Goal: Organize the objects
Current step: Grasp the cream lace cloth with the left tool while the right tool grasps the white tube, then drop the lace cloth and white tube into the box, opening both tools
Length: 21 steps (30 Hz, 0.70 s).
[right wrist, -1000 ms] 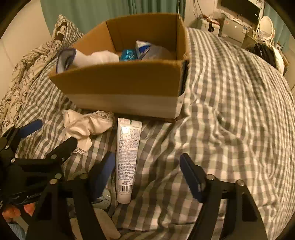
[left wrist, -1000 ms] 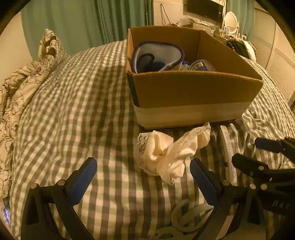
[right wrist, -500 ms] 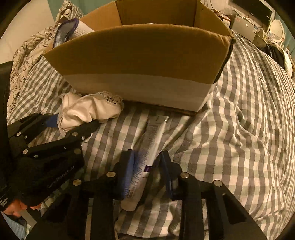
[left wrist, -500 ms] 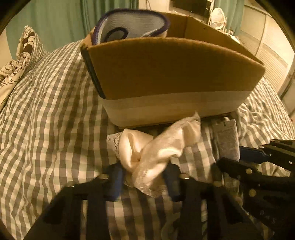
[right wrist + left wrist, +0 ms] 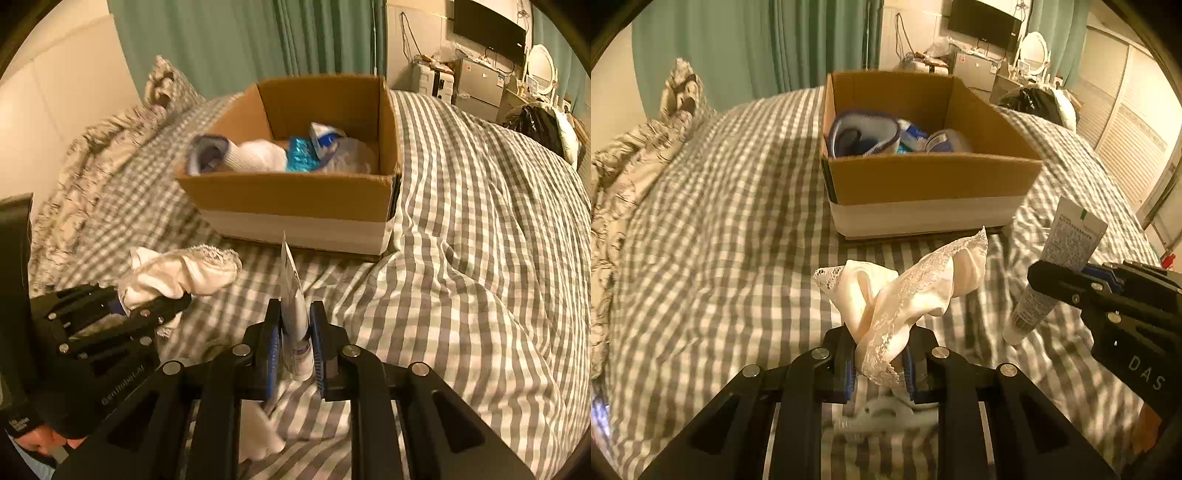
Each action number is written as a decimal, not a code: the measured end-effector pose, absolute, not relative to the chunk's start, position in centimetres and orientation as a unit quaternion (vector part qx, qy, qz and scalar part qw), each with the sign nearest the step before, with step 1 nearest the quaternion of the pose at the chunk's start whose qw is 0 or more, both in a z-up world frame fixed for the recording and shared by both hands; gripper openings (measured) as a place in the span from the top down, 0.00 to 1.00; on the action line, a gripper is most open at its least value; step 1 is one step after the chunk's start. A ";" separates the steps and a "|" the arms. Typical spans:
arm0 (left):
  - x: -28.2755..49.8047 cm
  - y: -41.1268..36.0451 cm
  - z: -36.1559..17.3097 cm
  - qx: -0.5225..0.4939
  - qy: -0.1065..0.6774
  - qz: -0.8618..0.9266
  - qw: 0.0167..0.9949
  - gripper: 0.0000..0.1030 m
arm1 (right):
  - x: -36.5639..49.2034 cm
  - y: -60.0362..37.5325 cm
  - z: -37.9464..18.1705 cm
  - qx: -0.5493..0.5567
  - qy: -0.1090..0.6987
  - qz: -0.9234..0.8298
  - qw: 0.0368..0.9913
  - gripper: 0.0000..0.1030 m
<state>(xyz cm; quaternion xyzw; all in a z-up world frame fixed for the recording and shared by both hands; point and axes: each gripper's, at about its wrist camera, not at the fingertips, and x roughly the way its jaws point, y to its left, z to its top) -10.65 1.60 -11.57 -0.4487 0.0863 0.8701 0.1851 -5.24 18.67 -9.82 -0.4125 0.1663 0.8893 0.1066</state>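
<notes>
**Cream lace cloth and white tube both gripped before the box**

Left gripper is clamped on a cream lace-trimmed cloth, which is lifted above the gingham bedspread. Right gripper is pinched on a white tube, held upright. Both hang just in front of the cardboard box, which holds a blue-trimmed sock and packets.

Your left tool hides the lace cloth's lower end; the white thing beneath is blurred. The box wall cuts off its contents.
</notes>
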 end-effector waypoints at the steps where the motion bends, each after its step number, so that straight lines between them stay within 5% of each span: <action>1: -10.4 1.4 -11.0 -0.445 0.086 0.873 0.183 0.80 | -4.7 18.5 -9.0 -0.405 0.166 0.893 0.106 0.86; 21: -15.7 4.6 1.2 -0.346 0.073 0.918 0.179 0.81 | -6.8 23.7 6.0 -0.273 0.104 0.946 0.138 0.85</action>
